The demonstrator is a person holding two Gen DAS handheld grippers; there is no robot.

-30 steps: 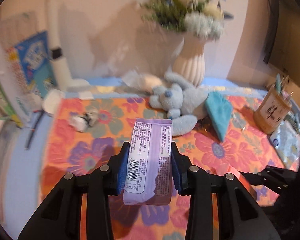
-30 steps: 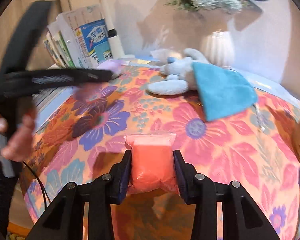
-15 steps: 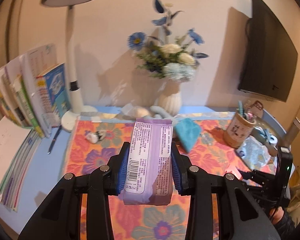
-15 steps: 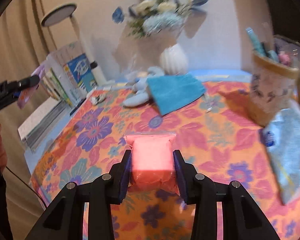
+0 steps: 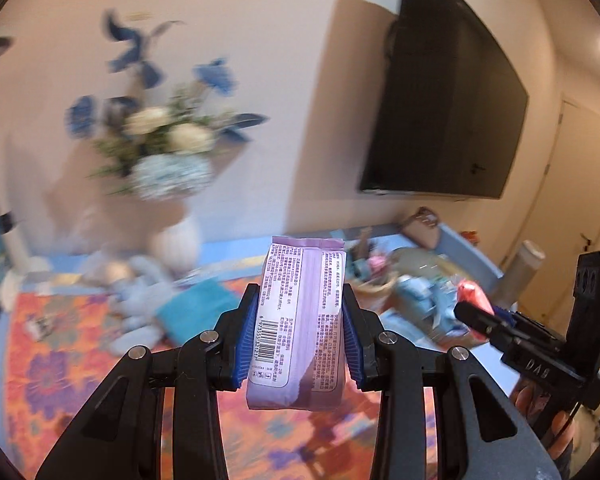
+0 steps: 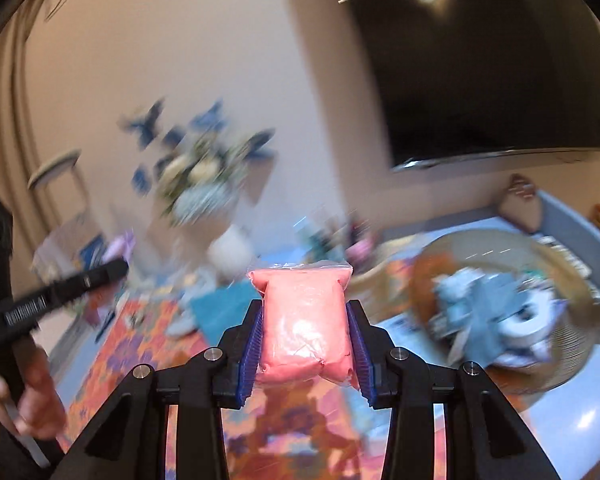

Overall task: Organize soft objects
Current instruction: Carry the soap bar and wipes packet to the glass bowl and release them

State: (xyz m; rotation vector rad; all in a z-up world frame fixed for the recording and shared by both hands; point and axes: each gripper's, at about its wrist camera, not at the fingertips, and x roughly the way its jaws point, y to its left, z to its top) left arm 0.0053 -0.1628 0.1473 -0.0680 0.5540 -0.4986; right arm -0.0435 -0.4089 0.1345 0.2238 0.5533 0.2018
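While both tools hang above the floral tablecloth (image 5: 47,376), left gripper (image 5: 300,340) clamps the purple packet (image 5: 300,320) upright; right gripper (image 6: 304,340) squeezes the pink bag (image 6: 304,328).

I see a dark television (image 5: 448,108) on a cream wall (image 5: 259,40), above a floral tablecloth (image 5: 59,360) and blurred flower vase (image 5: 171,236).

Your left gripper's (image 5: 300,336) pads cover both long edges of the purple packet (image 5: 297,320); its print is too small to read. The flower vase (image 5: 175,240) at ten o'clock is smeared. In the right view, the basket (image 6: 572,344) at three o'clock blurs, contents indistinct, and your left hand (image 6: 31,396) is cut off at eight o'clock.
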